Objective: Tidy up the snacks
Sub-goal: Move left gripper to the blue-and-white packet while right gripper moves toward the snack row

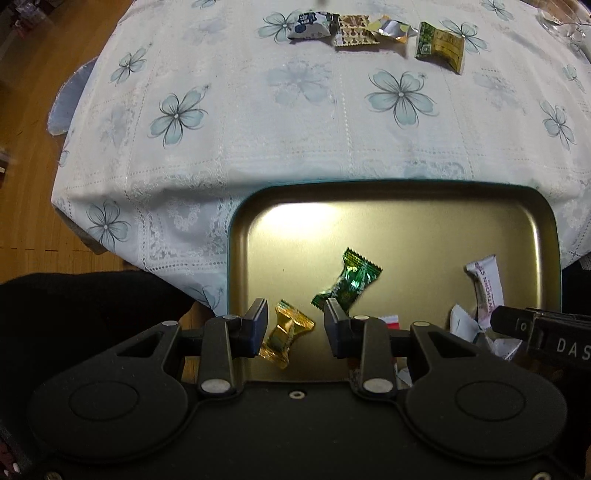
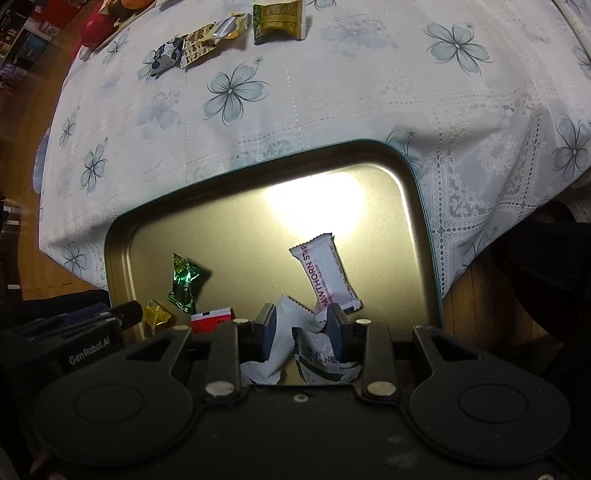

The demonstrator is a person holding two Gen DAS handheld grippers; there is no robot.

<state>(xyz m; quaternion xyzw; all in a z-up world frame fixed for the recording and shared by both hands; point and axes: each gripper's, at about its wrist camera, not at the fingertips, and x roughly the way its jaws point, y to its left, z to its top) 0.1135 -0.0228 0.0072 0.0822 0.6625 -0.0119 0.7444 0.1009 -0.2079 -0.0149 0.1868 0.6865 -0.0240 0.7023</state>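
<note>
While both grippers point down over the gold tin tray (image 1: 406, 206) at the near edge of the floral tablecloth (image 1: 295, 122), several snacks already lie inside it. The left gripper (image 1: 295, 328) hangs with its jaws parted and nothing pinched; a gold-wrapped candy (image 1: 286, 332) lies on the tray floor between and beneath its fingers, and a green foil candy (image 1: 347, 282) lies just beyond its right finger. The right gripper (image 2: 301, 332) has its jaws narrow, with a white wrapper (image 2: 291, 317) and a white-and-green packet (image 2: 321, 362) between them; whether the pads press on these cannot be told. Just past its fingertips lies the white hawthorn bar (image 2: 325, 277), and a red-and-white packet (image 2: 212, 319) sits to its left. Four more snacks stay in a row at the far side of the cloth: blue-and-white (image 1: 308, 24), brown patterned (image 1: 354, 31), silver-yellow (image 1: 393, 27) and green-gold (image 1: 441, 48).
</note>
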